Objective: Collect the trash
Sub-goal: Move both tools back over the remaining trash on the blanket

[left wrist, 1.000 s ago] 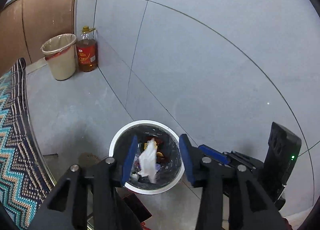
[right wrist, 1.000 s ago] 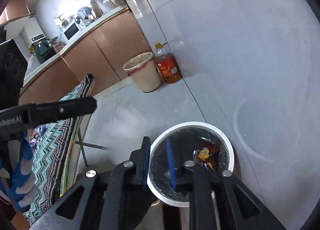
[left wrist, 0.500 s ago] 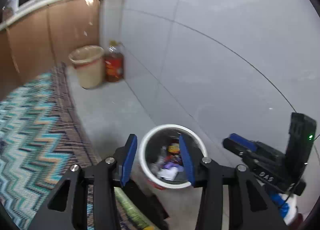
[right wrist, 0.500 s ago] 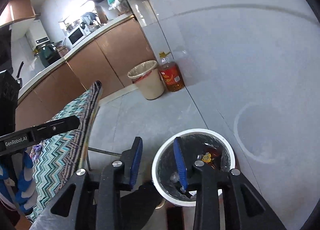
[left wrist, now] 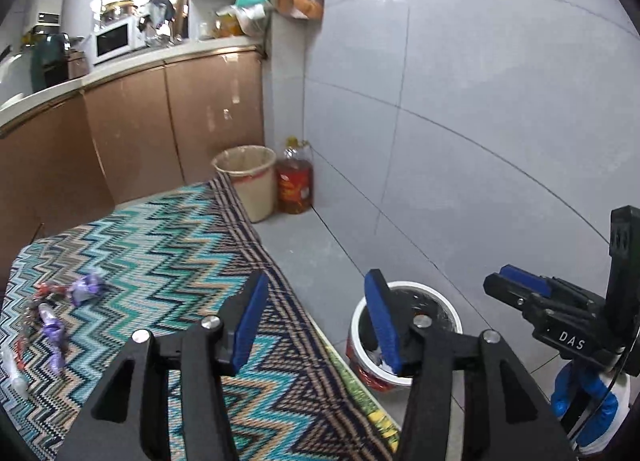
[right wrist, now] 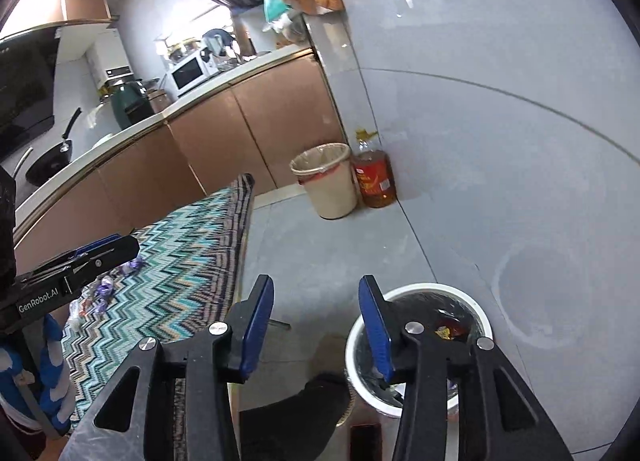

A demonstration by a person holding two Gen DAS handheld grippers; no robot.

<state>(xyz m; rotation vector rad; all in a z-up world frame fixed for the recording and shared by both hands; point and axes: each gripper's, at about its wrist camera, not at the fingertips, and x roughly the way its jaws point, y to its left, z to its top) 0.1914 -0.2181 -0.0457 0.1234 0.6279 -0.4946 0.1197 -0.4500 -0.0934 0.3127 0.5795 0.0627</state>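
Note:
A white-rimmed trash bin (left wrist: 434, 289) with a black liner stands on the grey floor beside the table and holds wrappers and white paper. Purple and clear wrappers (left wrist: 85, 289) lie on the zigzag tablecloth (left wrist: 168, 245) at the far left. My left gripper (left wrist: 316, 323) hovers over the table's edge with its jaws opening and nothing between the blue pads. My right gripper (right wrist: 316, 325) hangs just left of the bin (right wrist: 436, 288), its jaws opening too, also empty. Each gripper shows in the other's view: the right gripper (left wrist: 520, 287) and the left gripper (right wrist: 100, 251) above the wrappers (right wrist: 105, 285).
A beige bin (left wrist: 248, 181) with a liner and an oil bottle (left wrist: 295, 181) stand in the corner by brown cabinets (left wrist: 160, 133). A microwave (left wrist: 116, 39) sits on the counter. Tiled wall runs close on the right. A dark shape (right wrist: 296, 413) lies on the floor below the right gripper.
Both grippers rose and tilted up away from the bin. The left one swung left over the tablecloth. The right jaws spread from nearly shut to wide; the left jaws widened slightly.

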